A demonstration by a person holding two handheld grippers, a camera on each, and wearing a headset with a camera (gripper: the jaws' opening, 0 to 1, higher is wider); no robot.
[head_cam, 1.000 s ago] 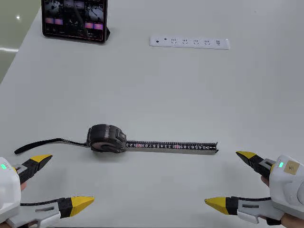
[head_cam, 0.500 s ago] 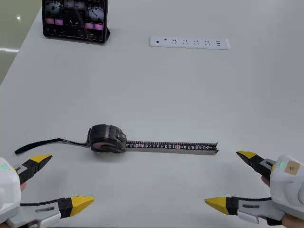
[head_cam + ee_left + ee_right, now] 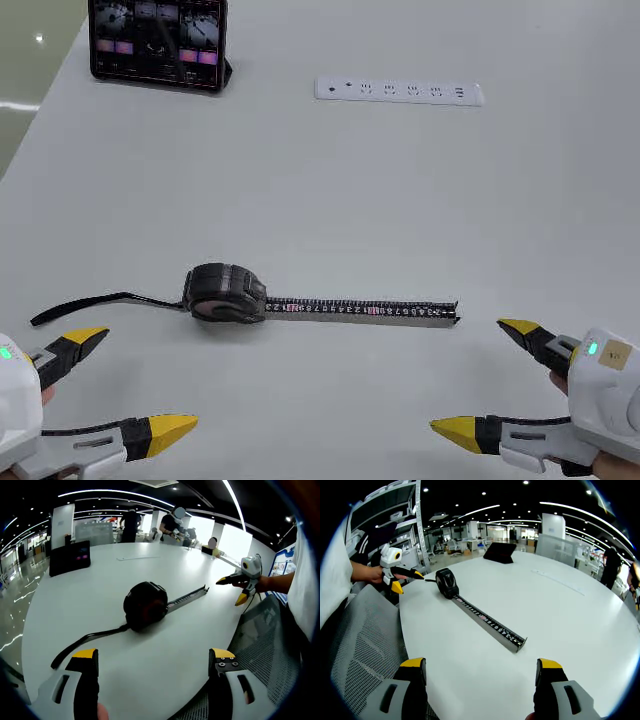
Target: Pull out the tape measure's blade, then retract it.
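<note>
A black tape measure (image 3: 224,292) lies on the white table, its blade (image 3: 362,309) drawn out to the right and flat on the surface, with a hook end (image 3: 455,311). A black wrist strap (image 3: 95,302) trails off its left side. My left gripper (image 3: 128,384) is open at the near left, below the strap, holding nothing. My right gripper (image 3: 500,380) is open at the near right, just past the blade's end. The left gripper view has the case (image 3: 145,605) ahead of the open left gripper (image 3: 155,655). In the right gripper view the blade (image 3: 487,622) runs ahead of the open right gripper (image 3: 482,670).
A dark tablet (image 3: 158,40) stands at the far left of the table. A white power strip (image 3: 400,90) lies at the back centre. A mesh chair back (image 3: 360,650) sits by the table's near edge. People stand far across the room (image 3: 172,525).
</note>
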